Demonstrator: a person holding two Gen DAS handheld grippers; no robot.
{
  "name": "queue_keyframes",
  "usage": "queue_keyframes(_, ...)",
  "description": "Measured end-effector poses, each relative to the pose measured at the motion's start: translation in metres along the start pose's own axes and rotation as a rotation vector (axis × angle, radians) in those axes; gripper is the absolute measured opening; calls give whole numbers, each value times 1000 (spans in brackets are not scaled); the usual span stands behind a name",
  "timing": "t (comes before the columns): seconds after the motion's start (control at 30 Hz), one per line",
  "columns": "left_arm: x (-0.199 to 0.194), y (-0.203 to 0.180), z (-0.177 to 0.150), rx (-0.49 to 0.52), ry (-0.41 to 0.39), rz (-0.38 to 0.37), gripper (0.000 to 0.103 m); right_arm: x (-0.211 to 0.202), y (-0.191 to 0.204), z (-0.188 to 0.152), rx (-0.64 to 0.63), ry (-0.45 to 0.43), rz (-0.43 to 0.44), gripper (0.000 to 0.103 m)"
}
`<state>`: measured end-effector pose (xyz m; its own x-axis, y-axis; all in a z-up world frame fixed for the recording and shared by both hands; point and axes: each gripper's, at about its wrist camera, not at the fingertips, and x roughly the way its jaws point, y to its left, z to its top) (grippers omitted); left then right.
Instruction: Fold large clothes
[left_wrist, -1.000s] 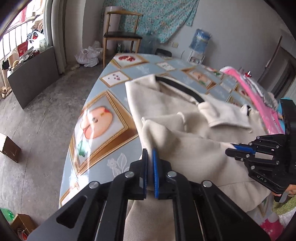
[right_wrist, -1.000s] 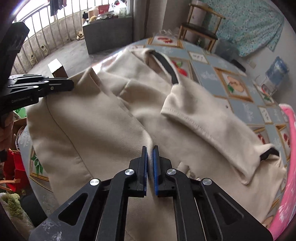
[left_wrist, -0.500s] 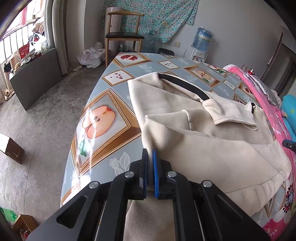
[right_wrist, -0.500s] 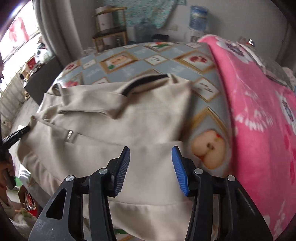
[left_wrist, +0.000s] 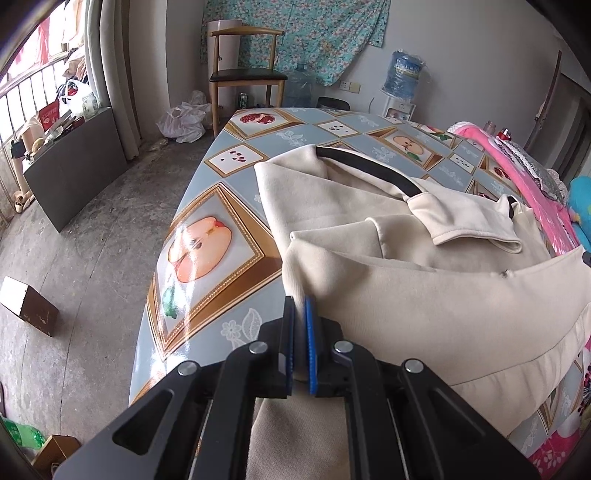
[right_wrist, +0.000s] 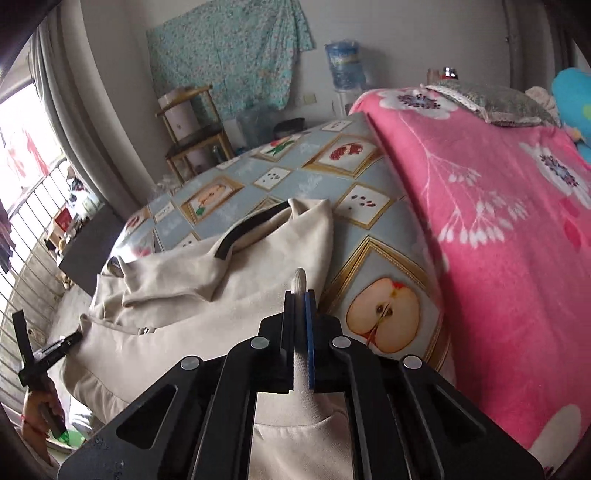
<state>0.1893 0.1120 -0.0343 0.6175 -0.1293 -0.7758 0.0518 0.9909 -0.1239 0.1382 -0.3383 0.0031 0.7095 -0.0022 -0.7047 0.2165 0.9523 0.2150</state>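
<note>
Coat (left_wrist: 424, 295) pinched at both near corners, left gripper (left_wrist: 300, 314) and right gripper (right_wrist: 300, 306) clenched on cloth, next likely carrying hem toward collar (left_wrist: 369, 166).

A table (left_wrist: 207, 206) with a fruit-print cloth is carrying a beige coat (left_wrist: 424, 295); a pink blanket (right_wrist: 498, 229), apparently overlapping, is lying along its right side.
</note>
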Motion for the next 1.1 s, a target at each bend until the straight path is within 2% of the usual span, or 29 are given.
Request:
queue_keyframes(0.17,0,-1,0,10,-6,4,6,54,-17,-22,39,104,-37,5)
queue_keyframes(0.27,0,1,-1,3,-6,-4,6,53,-17,-22,60,118,-44,6)
queue_keyframes(0.3,0,1,-1,4,-6,-4,6,45,-13,-18,56,111,-61,7)
queue_keyframes(0.33,-1,1,-1,4,-6,-5,6,36,-9,-15,42,94,-90,11)
queue_keyframes(0.37,0,1,-1,3,-5,-7,6,24,-2,-11,19,62,-115,21)
queue_keyframes(0.43,0,1,-1,2,-4,-10,6,0,17,-5,-60,-11,-134,29)
queue_keyframes(0.5,0,1,-1,3,-4,-9,6,-13,42,-3,-148,-25,-59,32)
queue_keyframes(0.57,0,0,-1,10,-5,-3,6,-7,70,-7,-219,57,61,44)
queue_keyframes(0.63,1,-1,-1,12,-6,2,6,8,102,-18,-287,146,159,47)
queue_keyframes(0.7,1,-1,-2,10,-8,3,6,31,129,-28,-313,243,209,49)
queue_keyframes(0.77,1,-2,-2,13,-8,7,6,55,151,-36,-282,329,241,49)
queue_keyframes(0.83,1,-2,-2,8,-8,9,6,67,168,-41,-264,369,274,49)
queue_keyframes(0.93,0,-3,-2,9,-10,14,6,75,194,-51,-348,361,209,49)
queue_keyframes(1.0,0,-5,-3,23,-11,24,6,83,202,-62,-411,373,123,49)
queue_keyframes(1.1,-1,-8,-4,43,-13,33,7,87,200,-74,-410,361,82,47)
